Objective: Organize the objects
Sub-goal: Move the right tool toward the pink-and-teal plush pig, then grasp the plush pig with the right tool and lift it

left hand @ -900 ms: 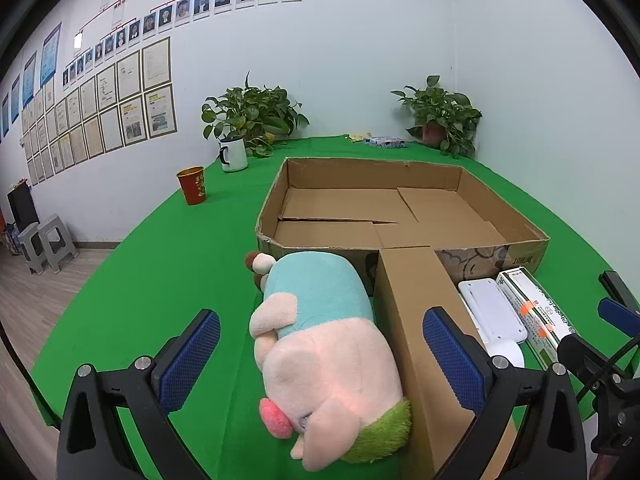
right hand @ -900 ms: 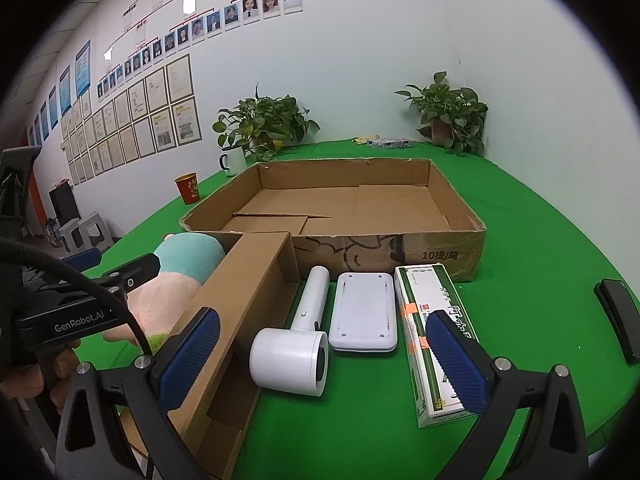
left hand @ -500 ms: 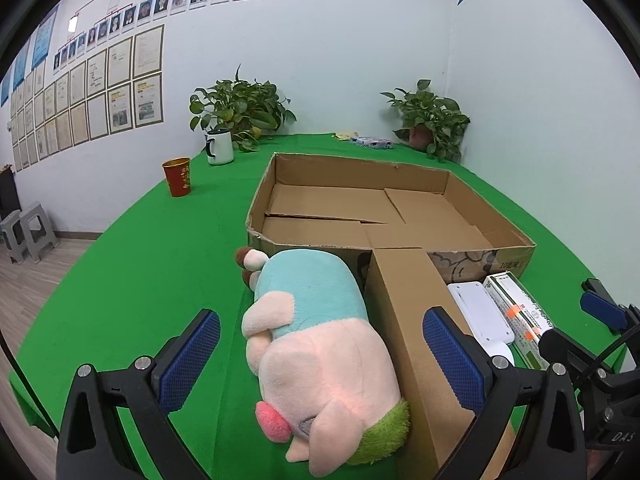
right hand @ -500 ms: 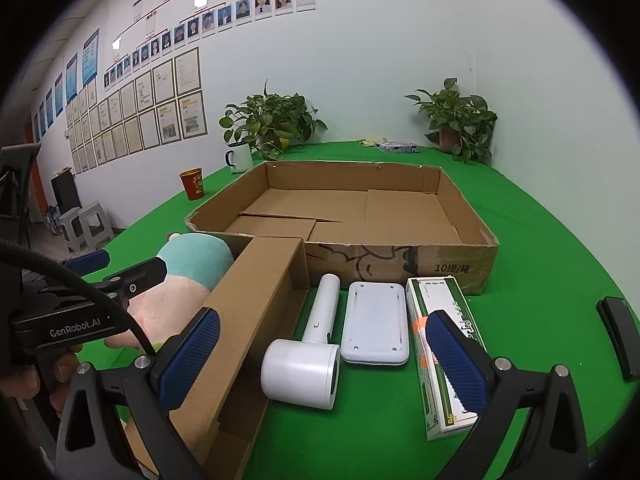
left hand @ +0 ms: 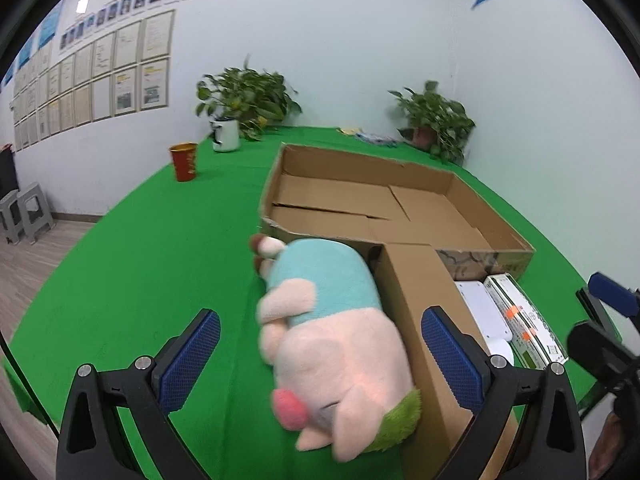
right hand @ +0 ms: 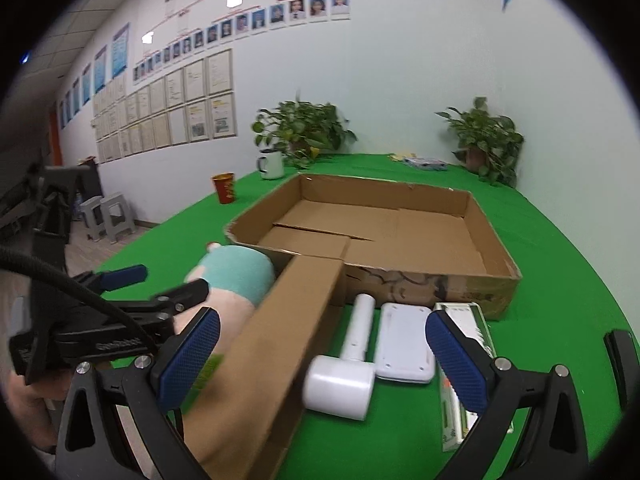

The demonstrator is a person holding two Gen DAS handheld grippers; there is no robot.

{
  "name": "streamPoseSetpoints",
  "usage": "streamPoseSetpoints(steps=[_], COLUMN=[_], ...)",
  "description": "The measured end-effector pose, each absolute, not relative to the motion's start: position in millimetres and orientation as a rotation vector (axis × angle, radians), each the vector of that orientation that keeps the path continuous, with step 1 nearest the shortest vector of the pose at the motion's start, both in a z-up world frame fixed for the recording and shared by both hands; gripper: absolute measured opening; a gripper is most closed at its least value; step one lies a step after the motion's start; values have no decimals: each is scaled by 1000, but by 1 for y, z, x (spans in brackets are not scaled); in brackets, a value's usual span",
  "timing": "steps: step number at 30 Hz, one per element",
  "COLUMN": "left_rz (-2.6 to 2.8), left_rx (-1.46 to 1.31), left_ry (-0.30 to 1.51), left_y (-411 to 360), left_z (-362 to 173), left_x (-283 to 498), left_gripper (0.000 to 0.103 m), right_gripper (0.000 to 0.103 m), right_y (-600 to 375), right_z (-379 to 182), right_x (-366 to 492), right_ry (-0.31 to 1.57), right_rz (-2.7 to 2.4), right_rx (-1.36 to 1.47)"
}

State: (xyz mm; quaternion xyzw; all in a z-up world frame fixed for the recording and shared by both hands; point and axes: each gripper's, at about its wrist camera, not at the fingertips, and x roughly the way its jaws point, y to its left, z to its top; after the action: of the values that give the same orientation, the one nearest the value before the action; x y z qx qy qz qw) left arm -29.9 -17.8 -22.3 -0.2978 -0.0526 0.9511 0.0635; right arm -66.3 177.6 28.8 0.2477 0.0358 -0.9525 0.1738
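A pink and teal plush pig [left hand: 332, 320] lies on the green table beside the folded-out flap [left hand: 424, 300] of a wide open cardboard box [left hand: 400, 208]. My left gripper [left hand: 320, 360] is open, its pads on either side of the plush without touching it. My right gripper [right hand: 322, 360] is open above a white hair dryer [right hand: 348, 368], a white flat device [right hand: 404, 340] and a green-and-white carton [right hand: 460, 380]. The plush [right hand: 236, 276] and the left gripper [right hand: 132, 300] show at the left of the right wrist view.
A red cup [left hand: 184, 160], a white mug [left hand: 224, 136] and two potted plants [left hand: 436, 124] stand at the table's far side. A black object [right hand: 620, 360] lies at the right edge. Grey stools [left hand: 24, 212] stand on the floor to the left.
Both grippers have risen and tipped a little, so the box and table sit lower in view. The plush and the other objects have not moved. Both grippers stay open.
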Motion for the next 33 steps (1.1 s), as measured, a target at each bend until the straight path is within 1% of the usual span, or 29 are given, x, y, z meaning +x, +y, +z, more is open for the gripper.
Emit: streamPoseSetpoints(steps=[4,9,14,19,20,21,23,24,26,28,31,33], left_rz=[2956,2980,2797,2635,2621,2609,2565,2540,2527,2524,2509,2507], left_rx=[-880,-923,-987,-1078,-1093,-1110,-1119,-1112,-1096,-1089,-1093,-1095], left_ry=[-202,-258,-325,-347,-343,-336,-388,-421,-429,-420,-455,-485], left_y=[-47,-73,-63,-41,-35,-32,-32,-32,-33,-33,-42,-51], left_z=[-15,-19,-36,-61,-67,-73,-84,-87,-88,-89,-92,-91], left_x=[-14,-7,-29,-57,-62,-65,-69,-71,-69,-67,-62,-57], left_gripper=[101,101,101,100,98,93,89,80,74,66,60,58], right_gripper=[102,102,102,102,102,102,102,102,102,102,102,102], right_y=[153,136,144,160,161,162,161,159,150,139,124,115], right_z=[43,34,18,11,10,9,9,9,11,11,15,17], right_x=[-61,-71,-81,-90,-91,-92,-95,-97,-100,-104,-110,-114], right_ry=[110,111,167,242,260,279,312,327,365,404,386,375], right_rz=[-2591,-2533,-2593,-2682,-2694,-2704,-2716,-2716,-2711,-2691,-2645,-2612], right_rx=[629,658,720,750,752,751,748,743,719,700,679,669])
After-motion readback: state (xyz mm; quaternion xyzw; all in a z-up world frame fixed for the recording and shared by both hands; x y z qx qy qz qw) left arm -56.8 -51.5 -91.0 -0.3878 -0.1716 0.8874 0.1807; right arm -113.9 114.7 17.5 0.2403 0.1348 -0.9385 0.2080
